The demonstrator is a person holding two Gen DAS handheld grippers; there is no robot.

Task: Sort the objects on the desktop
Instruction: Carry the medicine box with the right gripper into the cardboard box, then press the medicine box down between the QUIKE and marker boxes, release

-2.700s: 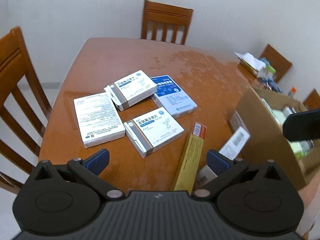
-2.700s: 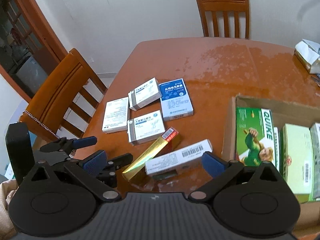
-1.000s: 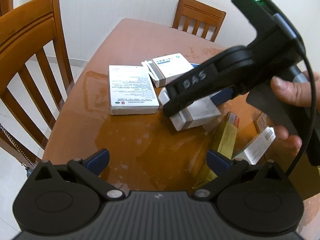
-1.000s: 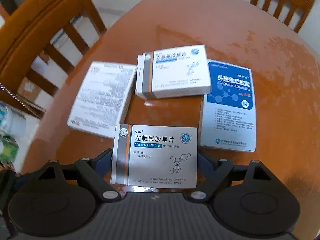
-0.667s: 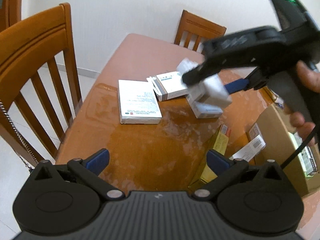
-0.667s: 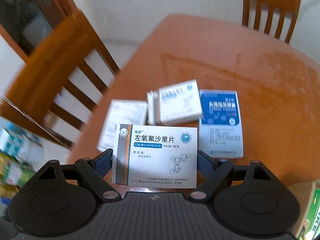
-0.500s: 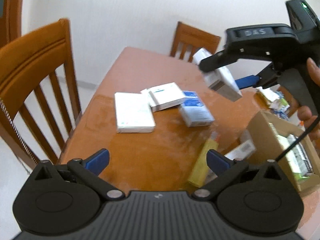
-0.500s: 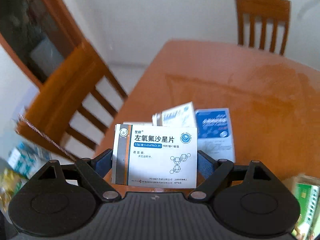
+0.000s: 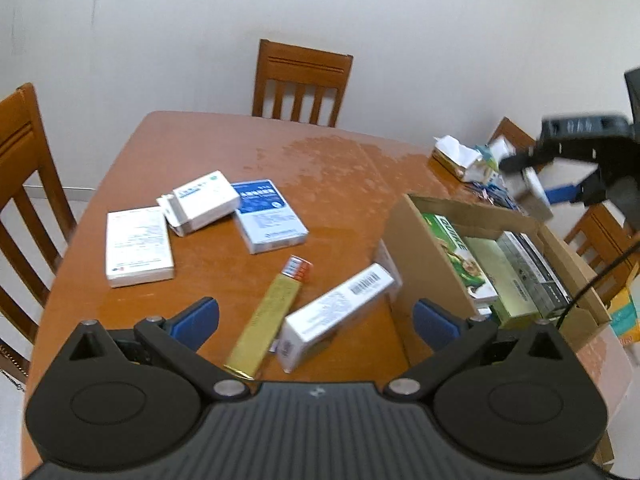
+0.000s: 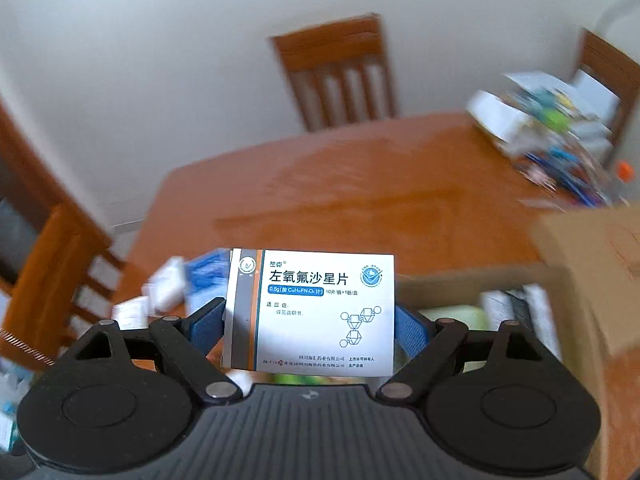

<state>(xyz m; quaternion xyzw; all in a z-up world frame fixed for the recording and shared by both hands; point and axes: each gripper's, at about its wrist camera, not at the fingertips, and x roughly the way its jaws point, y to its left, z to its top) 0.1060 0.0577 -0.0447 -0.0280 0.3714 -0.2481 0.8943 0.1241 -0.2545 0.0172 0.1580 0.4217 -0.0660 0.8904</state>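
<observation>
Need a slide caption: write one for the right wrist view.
Right gripper holds a white medicine box above the wooden table, near the open cardboard box.

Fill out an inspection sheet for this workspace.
Surface: wooden table, glossy.
Job's things: white medicine box held; cardboard box part filled; three flat boxes, gold carton and barcode carton loose on the table.
Clutter: pile of small items at far edge.
Grippers: right gripper jaws shut on white medicine box; left gripper open, empty.
Cables: black cable over cardboard box.
Surroundings: chairs, white wall.
</observation>
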